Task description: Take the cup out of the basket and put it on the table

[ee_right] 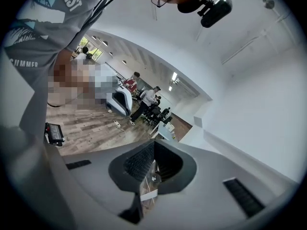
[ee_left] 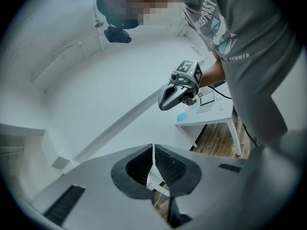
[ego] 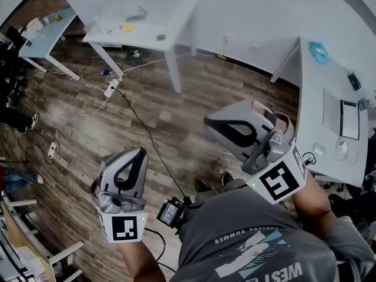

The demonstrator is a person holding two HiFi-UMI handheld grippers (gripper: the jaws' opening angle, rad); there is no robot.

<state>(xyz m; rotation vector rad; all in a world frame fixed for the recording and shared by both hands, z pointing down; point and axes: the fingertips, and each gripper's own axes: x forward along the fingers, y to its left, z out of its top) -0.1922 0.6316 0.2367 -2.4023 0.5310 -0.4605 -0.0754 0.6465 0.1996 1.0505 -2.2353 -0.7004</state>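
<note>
I count two tools, left (ego: 138, 153) and right (ego: 210, 124), each closed and empty, held over one wood floor (ego: 147, 107) near one white surface (ego: 311, 116).

One table (ego: 176, 10) stands upper centre of the frame; a desk (ego: 314, 110) bearing a laptop (ego: 342, 117) runs along the right.

The place reads as an open-plan office or lab workspace. White desks (ego: 170, 22) are set on a wood-plank floor (ego: 176, 116), across which cables (ego: 141, 122) and a power strip (ego: 111, 87) are trailed. A laptop (ego: 341, 117) is laid on the right-hand desk (ego: 314, 93). Further back, people (ee_right: 146, 102) are seen among more furniture under ceiling lights (ee_right: 174, 75).
</note>
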